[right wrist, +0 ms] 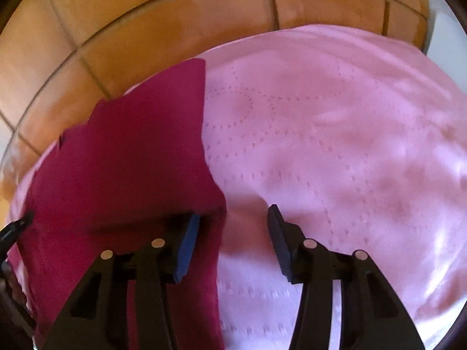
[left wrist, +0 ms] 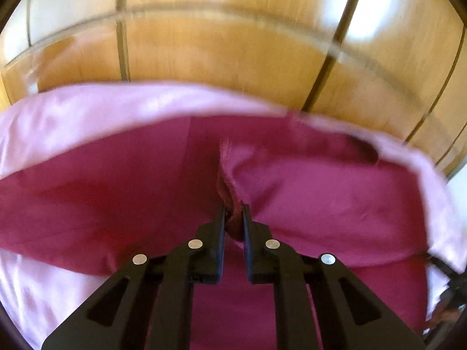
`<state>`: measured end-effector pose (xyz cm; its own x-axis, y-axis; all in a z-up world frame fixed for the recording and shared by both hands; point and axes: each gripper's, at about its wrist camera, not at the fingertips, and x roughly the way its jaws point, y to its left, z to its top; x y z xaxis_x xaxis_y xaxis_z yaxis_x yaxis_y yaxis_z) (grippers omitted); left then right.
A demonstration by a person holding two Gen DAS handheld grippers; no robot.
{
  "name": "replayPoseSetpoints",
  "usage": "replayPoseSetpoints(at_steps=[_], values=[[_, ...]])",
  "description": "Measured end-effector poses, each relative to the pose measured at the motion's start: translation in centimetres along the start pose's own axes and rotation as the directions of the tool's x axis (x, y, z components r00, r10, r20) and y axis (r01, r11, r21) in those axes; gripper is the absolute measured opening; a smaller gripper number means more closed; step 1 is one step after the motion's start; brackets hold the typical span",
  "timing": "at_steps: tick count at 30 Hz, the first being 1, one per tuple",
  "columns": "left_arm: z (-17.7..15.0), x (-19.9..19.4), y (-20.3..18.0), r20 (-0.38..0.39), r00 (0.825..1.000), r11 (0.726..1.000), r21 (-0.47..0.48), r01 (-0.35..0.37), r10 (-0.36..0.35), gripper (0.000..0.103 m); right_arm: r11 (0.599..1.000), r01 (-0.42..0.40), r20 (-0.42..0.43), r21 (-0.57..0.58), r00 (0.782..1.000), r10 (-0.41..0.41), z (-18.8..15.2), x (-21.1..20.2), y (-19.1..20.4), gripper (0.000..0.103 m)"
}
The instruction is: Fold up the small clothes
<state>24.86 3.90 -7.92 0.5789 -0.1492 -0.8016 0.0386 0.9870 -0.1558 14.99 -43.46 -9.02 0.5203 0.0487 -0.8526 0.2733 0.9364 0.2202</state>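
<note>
2 grippers work over a pale pink quilted cover (right wrist: 335,122), with an orange tiled floor (left wrist: 219,52) beyond it. The left gripper (left wrist: 234,221) has its fingers pressed nearly together, pinching a bunched fold of the magenta garment (left wrist: 306,192), which lies on the cover and is lifted at the pinch. The right gripper (right wrist: 233,233) has its fingers spread wide apart; the left finger (right wrist: 186,248) sits over the garment's right edge (right wrist: 122,157), the other over bare cover.
</note>
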Motion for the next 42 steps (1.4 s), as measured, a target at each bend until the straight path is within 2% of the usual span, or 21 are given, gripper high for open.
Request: replayPoseSetpoints(at_steps=[1, 3, 4, 6, 8, 10, 12, 13, 15, 16, 18, 19, 22, 29, 30, 33, 35, 39, 40, 42], values=[[-0.5, 0.6, 0.1, -0.022, 1.000, 1.000, -0.005, -0.007, 0.007, 0.010, 1.000, 0.007, -0.002, -0.014, 1.000, -0.007, -0.1, -0.6, 0.0, 0.049], [-1.1, 0.2, 0.1, 0.010, 1.000, 1.000, -0.013, -0.003, 0.003, 0.011, 0.997, 0.032, 0.031, -0.070, 0.999, -0.030, -0.1, -2.4, 0.5, 0.049], [-1.1, 0.1, 0.2, 0.007, 1.000, 1.000, -0.018, 0.003, -0.003, 0.013, 0.995, 0.036, 0.056, -0.097, 0.998, -0.030, 0.0, -3.1, 1.1, 0.053], [-1.1, -0.4, 0.5, 0.012, 1.000, 0.999, -0.042, 0.017, -0.016, 0.018, 0.990, 0.002, 0.112, -0.141, 0.994, 0.014, 0.5, -5.2, 2.6, 0.060], [-1.0, -1.0, 0.9, 0.023, 0.999, 0.997, -0.072, 0.031, -0.029, 0.019, 0.978, -0.035, 0.156, -0.204, 0.985, 0.068, 0.9, -6.5, 5.2, 0.070], [-1.2, -1.9, 1.0, 0.041, 0.999, 0.996, -0.090, 0.029, -0.025, 0.019, 0.966, -0.034, 0.172, -0.256, 0.982, 0.080, 1.1, -6.1, 7.7, 0.079], [-1.6, -2.9, 1.1, 0.051, 0.999, 0.995, -0.101, 0.024, -0.019, 0.019, 0.955, -0.015, 0.155, -0.296, 0.986, 0.064, 1.1, -4.0, 9.8, 0.080], [-1.7, -3.5, 1.3, 0.051, 0.999, 0.994, -0.107, 0.019, -0.013, 0.024, 0.952, -0.003, 0.132, -0.305, 0.990, 0.046, 1.0, -2.6, 10.4, 0.081], [-2.3, -5.2, 1.9, 0.068, 0.998, 0.993, -0.118, -0.005, 0.013, 0.075, 0.950, 0.037, 0.074, -0.312, 0.997, -0.014, 0.1, 0.6, 11.0, 0.083], [-2.7, -6.5, 2.3, 0.099, 0.995, 0.992, -0.125, -0.020, 0.033, 0.080, 0.948, 0.052, 0.071, -0.314, 0.997, -0.031, -0.7, 1.5, 10.9, 0.084], [-3.1, -8.2, 2.9, 0.144, 0.988, 0.990, -0.134, -0.037, 0.056, 0.081, 0.947, 0.062, 0.147, -0.315, 0.989, -0.016, -2.1, 1.6, 10.6, 0.087], [-3.5, -9.0, 3.3, 0.149, 0.987, 0.990, -0.135, -0.045, 0.065, 0.081, 0.948, 0.062, 0.147, -0.312, 0.989, -0.017, -2.1, 1.6, 10.5, 0.091], [-4.3, -10.7, 4.5, 0.156, 0.981, 0.984, -0.153, -0.091, 0.115, 0.081, 0.950, 0.054, 0.129, -0.308, 0.992, -0.015, -1.8, 2.0, 10.2, 0.093], [-7.1, -13.5, 9.9, 0.150, 0.978, 0.955, -0.279, -0.100, 0.146, 0.081, 0.946, 0.071, 0.122, -0.317, 0.992, -0.033, -1.7, 1.9, 10.5, 0.096], [-7.7, -13.8, 11.0, 0.147, 0.978, 0.948, -0.300, -0.102, 0.151, 0.085, 0.946, 0.071, 0.121, -0.318, 0.992, -0.034, -1.9, 1.9, 10.4, 0.096], [-9.2, -14.4, 15.1, 0.117, 0.982, 0.915, -0.392, -0.095, 0.152, 0.090, 0.947, 0.065, 0.121, -0.316, 0.992, -0.027, -1.7, 2.0, 10.4, 0.097], [-10.3, -15.0, 18.7, 0.089, 0.982, 0.875, -0.472, -0.108, 0.169, 0.090, 0.947, 0.059, 0.122, -0.314, 0.992, -0.022, -1.6, 2.1, 10.3, 0.097], [-12.4, -17.3, 26.5, 0.096, 0.969, 0.746, -0.656, -0.111, 0.228, 0.090, 0.944, 0.073, 0.133, -0.321, 0.991, -0.032, -2.0, 2.0, 10.6, 0.098], [-12.9, -18.1, 28.6, 0.107, 0.958, 0.703, -0.701, -0.116, 0.265, 0.090, 0.944, 0.077, 0.135, -0.322, 0.990, -0.035, -2.1, 1.9, 10.6, 0.098], [-13.5, -19.0, 31.6, 0.106, 0.940, 0.635, -0.761, -0.133, 0.323, 0.090, 0.943, 0.083, 0.139, -0.323, 0.990, -0.039, -2.1, 1.9, 10.7, 0.098]])
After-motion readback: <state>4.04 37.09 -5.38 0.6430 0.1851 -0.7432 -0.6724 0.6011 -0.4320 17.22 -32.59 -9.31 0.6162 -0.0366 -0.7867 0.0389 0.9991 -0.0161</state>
